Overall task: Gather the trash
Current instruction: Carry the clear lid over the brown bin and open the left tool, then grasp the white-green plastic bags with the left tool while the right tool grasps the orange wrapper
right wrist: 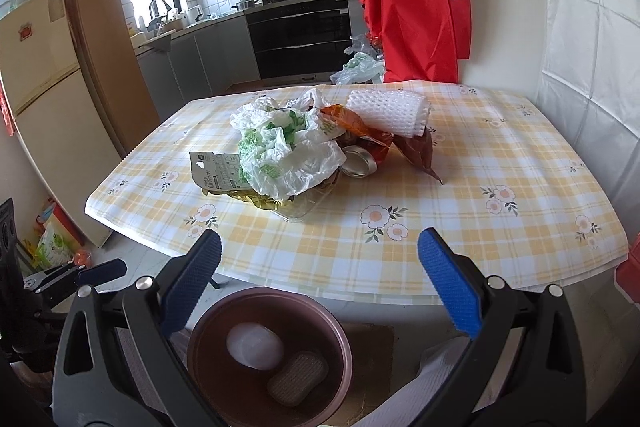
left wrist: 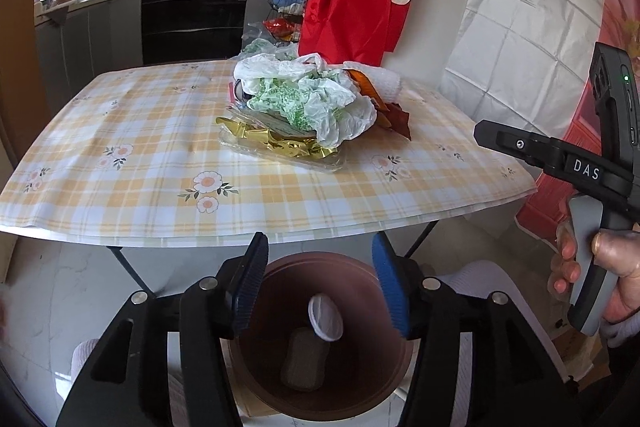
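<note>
Bright window daylight (fisheye-warped edges)

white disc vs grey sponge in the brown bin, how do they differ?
The white disc is round, smooth and pale; the grey sponge is an oblong with rounded corners, textured and dull. In the left wrist view the disc looks tilted against the sponge; the sponge lies lower on the bottom. Both already sit inside the brown bin, below the table edge.

Before us: bare table [right wrist: 460,163] front and sides; trash heap [right wrist: 288,155] mid-table blocks; bin [right wrist: 340,339] mouth open below the near edge.
</note>
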### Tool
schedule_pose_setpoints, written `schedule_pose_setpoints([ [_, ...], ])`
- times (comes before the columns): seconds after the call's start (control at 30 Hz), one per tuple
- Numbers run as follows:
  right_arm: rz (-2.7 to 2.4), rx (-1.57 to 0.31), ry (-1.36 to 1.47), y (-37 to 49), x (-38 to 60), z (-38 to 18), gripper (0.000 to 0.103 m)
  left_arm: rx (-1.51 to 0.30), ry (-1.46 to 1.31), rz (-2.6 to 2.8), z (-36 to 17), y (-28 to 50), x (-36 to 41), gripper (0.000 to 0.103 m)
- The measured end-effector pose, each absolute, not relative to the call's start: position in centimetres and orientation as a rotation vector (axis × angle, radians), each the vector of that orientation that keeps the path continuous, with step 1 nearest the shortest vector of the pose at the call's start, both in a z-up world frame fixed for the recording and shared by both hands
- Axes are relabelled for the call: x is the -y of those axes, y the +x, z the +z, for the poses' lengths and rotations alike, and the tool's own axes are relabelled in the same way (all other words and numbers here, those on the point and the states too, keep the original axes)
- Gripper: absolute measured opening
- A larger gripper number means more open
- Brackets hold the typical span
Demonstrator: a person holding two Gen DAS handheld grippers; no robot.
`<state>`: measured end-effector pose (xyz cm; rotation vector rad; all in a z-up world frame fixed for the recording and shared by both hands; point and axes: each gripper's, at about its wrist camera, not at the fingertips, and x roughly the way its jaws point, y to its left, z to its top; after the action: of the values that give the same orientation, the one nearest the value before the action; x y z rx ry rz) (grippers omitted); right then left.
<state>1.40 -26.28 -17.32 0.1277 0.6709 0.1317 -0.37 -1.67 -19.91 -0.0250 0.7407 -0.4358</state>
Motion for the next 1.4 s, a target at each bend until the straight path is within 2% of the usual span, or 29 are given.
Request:
schedule_pose_setpoints([
  [0.13,0.127,-0.678,0.135,1.5,26.4,-17.6,0.097,-0.743,-0.036,-0.421,-20.0,-0.3,1.3,0.059],
  [0.67,0.104,-0.706,0.102,2.8,27.2,-18.7,0.097,-0.757,-0.044,-0.350,-20.7,1.3,-0.3,0.059],
  [0.93,0.073,-0.696,-0.024,6.6,28.9,-18.5,0.095,-0.683,-0.019,-0.326,-17.5,5.7,0.6,0.059],
  [1.0,0.078,-0.698,-0.059,8.2,29.4,-18.6,0.088,-0.656,0.003,-0.340,-16.4,7.0,1.7,0.060],
  [1.1,0.083,-0.698,-0.102,10.7,29.9,-18.7,0.086,-0.639,0.035,-0.355,-15.4,9.0,3.3,0.065],
  [1.17,0.094,-0.695,-0.134,12.6,30.1,-19.0,0.079,-0.644,0.046,-0.369,-15.2,10.6,4.6,0.067],
  [1.4,0.165,-0.735,-0.227,19.5,29.0,-21.4,0.062,-0.690,0.071,-0.390,-16.5,14.9,7.9,0.071],
])
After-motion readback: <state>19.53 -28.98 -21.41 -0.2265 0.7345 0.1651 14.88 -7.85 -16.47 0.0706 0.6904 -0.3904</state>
